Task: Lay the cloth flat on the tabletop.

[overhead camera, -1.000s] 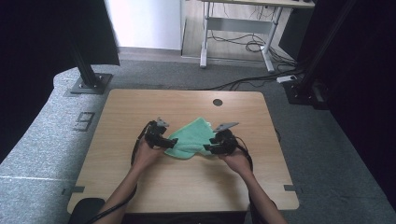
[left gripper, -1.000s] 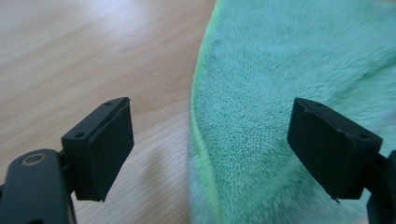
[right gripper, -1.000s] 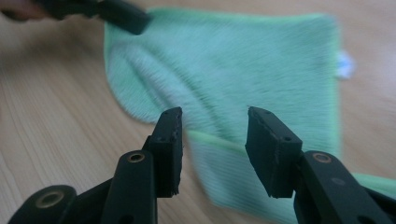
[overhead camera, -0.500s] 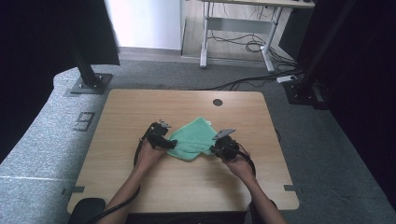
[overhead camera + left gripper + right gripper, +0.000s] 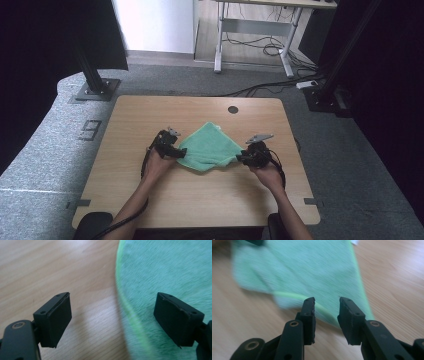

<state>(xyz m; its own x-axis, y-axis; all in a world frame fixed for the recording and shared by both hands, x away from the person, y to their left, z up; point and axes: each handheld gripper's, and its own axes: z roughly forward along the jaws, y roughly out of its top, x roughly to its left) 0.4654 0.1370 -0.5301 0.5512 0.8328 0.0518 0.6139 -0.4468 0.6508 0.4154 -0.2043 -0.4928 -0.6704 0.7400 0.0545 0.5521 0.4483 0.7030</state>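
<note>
A green cloth point(image 5: 210, 147) lies spread flat on the wooden table point(image 5: 200, 210). My left gripper point(image 5: 180, 152) rests at its left corner, open. In the left gripper view the cloth's point(image 5: 170, 270) bright edge runs between the wide jaws of this gripper point(image 5: 112, 298), untouched. My right gripper point(image 5: 240, 159) is at the cloth's right corner. Its jaws have just been opening. In the right gripper view they stand a little apart point(image 5: 326, 301), with the cloth's point(image 5: 312, 267) corner edge showing in the gap and nothing pinched.
A round cable hole point(image 5: 233, 109) sits near the table's far edge. Beyond the table are a desk frame point(image 5: 250, 30) with cables on the floor, and black stand bases at the left point(image 5: 95, 85) and right point(image 5: 325, 95).
My right gripper has moved right and slightly toward the near edge, and the cloth's right corner reaches farther right. The left gripper has stayed put.
</note>
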